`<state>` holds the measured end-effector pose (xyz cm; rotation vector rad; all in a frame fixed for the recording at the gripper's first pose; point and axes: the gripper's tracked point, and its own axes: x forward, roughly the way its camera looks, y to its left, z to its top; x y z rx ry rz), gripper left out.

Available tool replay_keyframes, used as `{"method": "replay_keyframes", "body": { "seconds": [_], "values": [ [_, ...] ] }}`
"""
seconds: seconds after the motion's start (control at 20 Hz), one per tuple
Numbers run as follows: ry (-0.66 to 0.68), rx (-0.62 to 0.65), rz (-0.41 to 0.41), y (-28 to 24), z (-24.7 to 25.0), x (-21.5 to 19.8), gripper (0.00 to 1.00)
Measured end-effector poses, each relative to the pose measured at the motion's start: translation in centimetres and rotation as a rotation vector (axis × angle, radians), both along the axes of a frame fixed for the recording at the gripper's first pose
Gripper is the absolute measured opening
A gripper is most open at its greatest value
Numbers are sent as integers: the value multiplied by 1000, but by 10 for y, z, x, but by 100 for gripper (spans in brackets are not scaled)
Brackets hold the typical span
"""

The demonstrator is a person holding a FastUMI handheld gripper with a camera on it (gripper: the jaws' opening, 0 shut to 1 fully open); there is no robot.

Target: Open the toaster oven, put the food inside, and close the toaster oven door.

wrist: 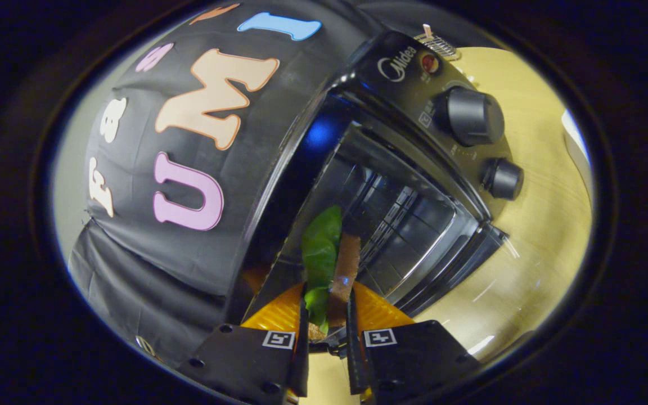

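A black toaster oven [397, 73] stands just ahead, tilted in my view, with two round knobs [470, 115] on its control panel. Its door hangs open and the dark cavity [397, 219] with rails shows beyond the fingers. My gripper [327, 315] is shut on a sandwich [332, 259]: a green lettuce leaf beside a brown bread slice, pinched between both fingers. The food's far end reaches into the oven's opening. The open door's edge [459, 270] lies low on the right of the fingers.
The oven sits on a pale wooden table [543, 225]. A small wire rack [439, 45] lies on the table behind the oven. Black cloth wall [189, 236] hangs close on the left of the oven.
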<state>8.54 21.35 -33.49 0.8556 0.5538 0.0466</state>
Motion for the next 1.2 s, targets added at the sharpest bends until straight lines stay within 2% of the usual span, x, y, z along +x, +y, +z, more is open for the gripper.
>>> {"method": "replay_keyframes", "body": {
  "seconds": [0.55, 0.7, 0.85, 1.0, 1.2],
  "values": [
    [9, -149, -3, -6, -13, 5, 39],
    [43, -236, 20, -10, -10, 0, 60],
    [76, -280, -1, -22, -1, -14, 82],
    [63, -330, 1, -33, 13, -34, 87],
    [60, -395, 59, -42, 31, -79, 95]
  ]
}}
